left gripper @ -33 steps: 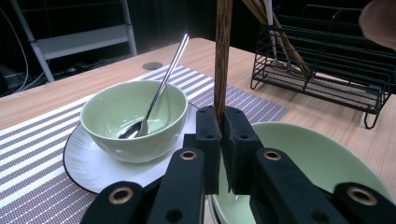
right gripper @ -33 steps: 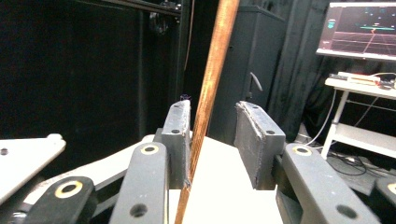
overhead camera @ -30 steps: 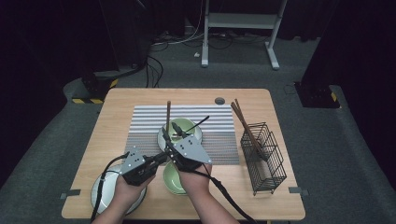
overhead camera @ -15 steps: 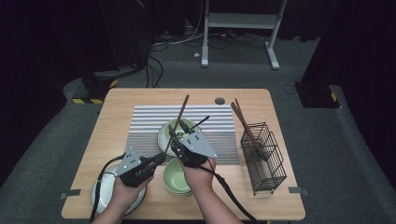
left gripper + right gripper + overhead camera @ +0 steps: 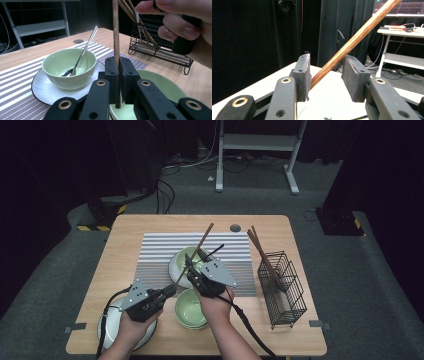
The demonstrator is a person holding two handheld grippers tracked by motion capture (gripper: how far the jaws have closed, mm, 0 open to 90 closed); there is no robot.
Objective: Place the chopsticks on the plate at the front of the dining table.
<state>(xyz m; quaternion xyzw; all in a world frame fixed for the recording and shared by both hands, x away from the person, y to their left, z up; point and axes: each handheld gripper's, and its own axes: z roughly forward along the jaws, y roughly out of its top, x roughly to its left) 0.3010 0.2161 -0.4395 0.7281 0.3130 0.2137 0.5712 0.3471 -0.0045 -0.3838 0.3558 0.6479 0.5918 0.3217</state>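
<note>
Chopstick: a dark wooden stick, long axis slanting, low end near-left, top end pointing far-right above the striped placemat. In the high view it is crossing over the green bowl on the white saucer. Its low end is sitting pinched in the left tongs, hanging just above the second green bowl at the near edge of the mat. In the left gripper view the chopstick is standing nearly upright between the two pads, which are pressed together on it.

Right tongs: spread, and the gap has just been widening. In the right gripper view the chopstick is passing diagonally between the jaws, lying against the left pad and clear of the right one, so no pinch there.

A metal spoon is leaning in the far bowl, handle tilting up and away. At the right side of the desk a black wire rack is holding more chopsticks, leaning far-left. The left hand is hovering over a white plate at the near-left corner.
</note>
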